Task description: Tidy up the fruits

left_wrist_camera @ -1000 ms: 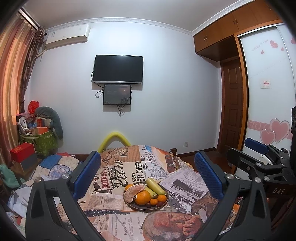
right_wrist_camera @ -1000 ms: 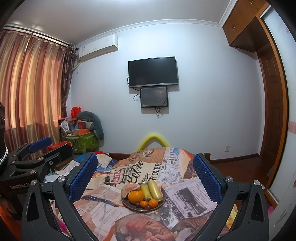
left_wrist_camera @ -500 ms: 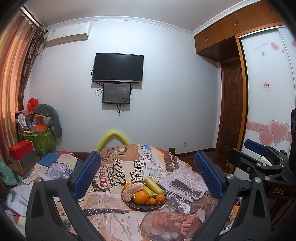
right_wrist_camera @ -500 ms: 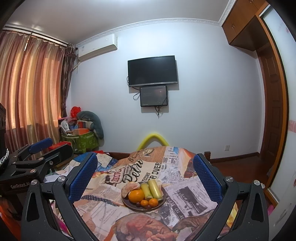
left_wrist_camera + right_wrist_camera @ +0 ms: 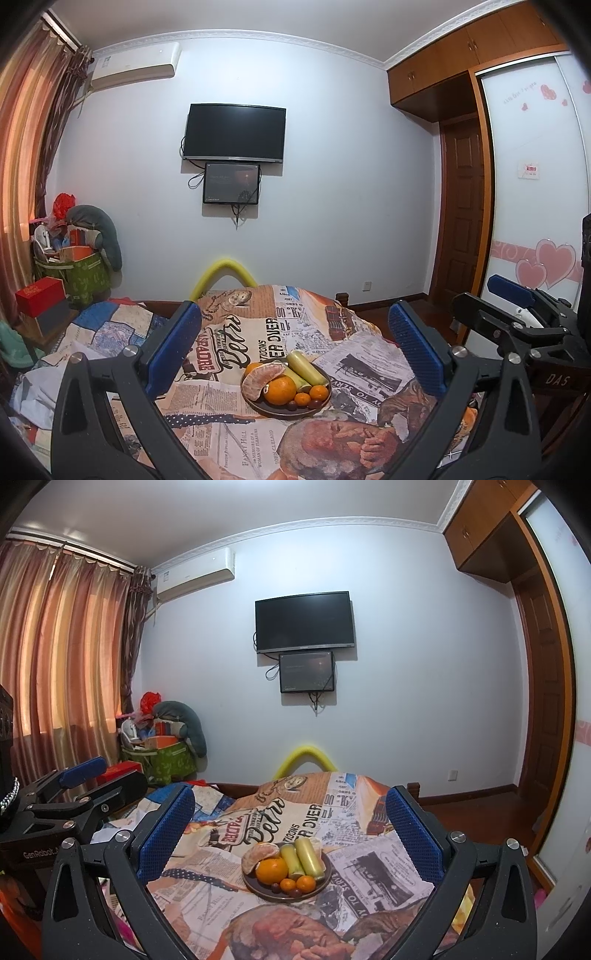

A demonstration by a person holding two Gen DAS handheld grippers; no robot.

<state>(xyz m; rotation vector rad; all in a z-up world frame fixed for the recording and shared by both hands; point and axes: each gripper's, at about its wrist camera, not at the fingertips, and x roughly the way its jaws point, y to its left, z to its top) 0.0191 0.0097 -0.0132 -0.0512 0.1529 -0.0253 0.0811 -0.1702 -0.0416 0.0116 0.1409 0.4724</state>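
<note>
A dark round plate (image 5: 275,412) heaped with a large orange (image 5: 281,390), a peeled citrus half (image 5: 263,376), two pale green cylindrical fruits (image 5: 306,366), small tangerines (image 5: 318,392) and dark grapes (image 5: 291,406) sits mid-bed on a newspaper-print bedspread (image 5: 255,332), framed between the blue pads of the left gripper (image 5: 293,345) and the right gripper (image 5: 290,827), both spread wide, empty and well short of it. Beyond, a wall-mounted television (image 5: 234,133) hangs over a smaller screen (image 5: 231,183), with a yellow foam tube (image 5: 221,275) arching at the bed's foot, and nothing blocks the fruit. Against the frames a second earlier, the plate sits slightly higher in the left view and the grippers' spread is unchanged.
</note>
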